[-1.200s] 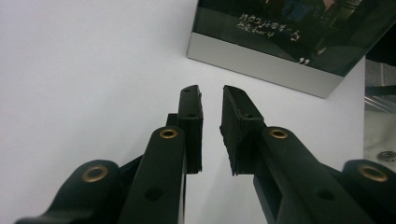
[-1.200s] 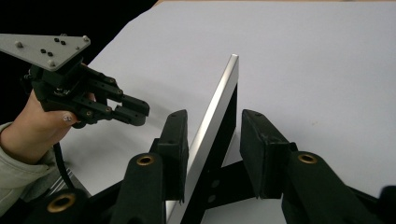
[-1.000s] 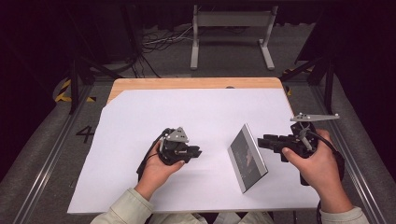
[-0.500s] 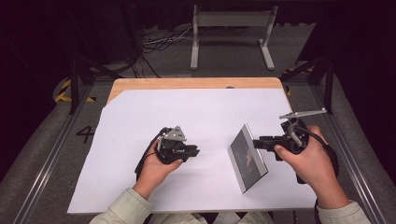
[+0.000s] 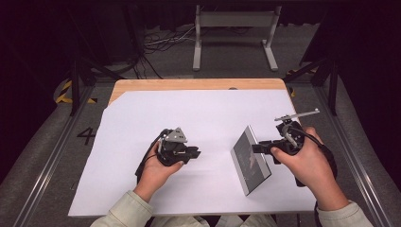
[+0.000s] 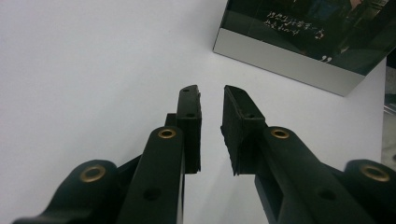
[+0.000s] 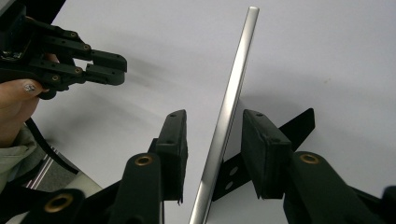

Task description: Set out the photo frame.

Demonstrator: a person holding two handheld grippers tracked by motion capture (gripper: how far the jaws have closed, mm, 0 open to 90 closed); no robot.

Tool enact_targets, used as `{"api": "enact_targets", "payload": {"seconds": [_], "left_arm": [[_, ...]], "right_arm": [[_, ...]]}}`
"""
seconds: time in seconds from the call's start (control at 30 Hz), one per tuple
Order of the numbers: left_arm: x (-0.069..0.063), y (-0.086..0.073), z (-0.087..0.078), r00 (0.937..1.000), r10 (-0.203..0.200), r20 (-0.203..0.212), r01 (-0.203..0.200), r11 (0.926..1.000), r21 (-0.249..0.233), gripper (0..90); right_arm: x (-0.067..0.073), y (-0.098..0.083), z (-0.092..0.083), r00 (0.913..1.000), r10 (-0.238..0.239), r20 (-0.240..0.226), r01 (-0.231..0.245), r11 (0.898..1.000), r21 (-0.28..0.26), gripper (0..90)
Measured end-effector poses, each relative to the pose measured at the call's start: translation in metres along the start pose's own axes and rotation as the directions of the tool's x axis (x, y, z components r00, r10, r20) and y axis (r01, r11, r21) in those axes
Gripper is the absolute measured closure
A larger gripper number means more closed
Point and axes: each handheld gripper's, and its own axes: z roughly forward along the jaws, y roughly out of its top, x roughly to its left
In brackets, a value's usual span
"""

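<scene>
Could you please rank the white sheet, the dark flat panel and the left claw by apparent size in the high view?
1. White sheet, by far the largest.
2. Dark flat panel.
3. Left claw, though it looks close to the panel, which stands tilted on edge, so that ranking is unsure.

The flat panel (image 5: 250,161) has a glossy, dark, mirror-like face and a smooth, brushed silvery metal edge (image 7: 229,112). The fingers (image 6: 189,126) of both grippers look like matt black plastic with ribbed pads and brass-coloured rivets. White, matt, smooth paper (image 5: 198,109) covers the surface (image 5: 189,84), whose bare far strip is pale wood.
</scene>
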Motion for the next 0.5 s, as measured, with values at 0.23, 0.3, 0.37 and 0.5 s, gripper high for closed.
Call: {"api": "enact_targets", "payload": {"seconds": [0.23,0.3,0.37,0.5], "left_arm": [[0.0,0.0,0.0,1.0,0.001,0.003,-0.001,1.0,0.0,77.2],[0.001,0.0,0.0,1.0,-0.002,0.002,0.002,1.0,0.0,77.2],[0.001,-0.001,-0.001,1.0,-0.006,0.001,0.006,1.0,-0.001,77.3],[0.001,-0.001,-0.001,1.0,-0.005,0.003,0.005,1.0,-0.002,77.2]], "right_arm": [[0.003,0.001,0.006,0.9999,0.007,0.014,-0.007,1.0,0.027,61.7],[0.004,0.001,0.009,0.9994,0.01,0.034,-0.011,0.999,0.043,63.4],[0.005,0.001,0.011,0.999,0.004,0.045,-0.006,0.999,0.053,65.3],[0.007,0.002,0.014,0.9985,0.003,0.054,-0.006,0.998,0.066,67.7]]}}
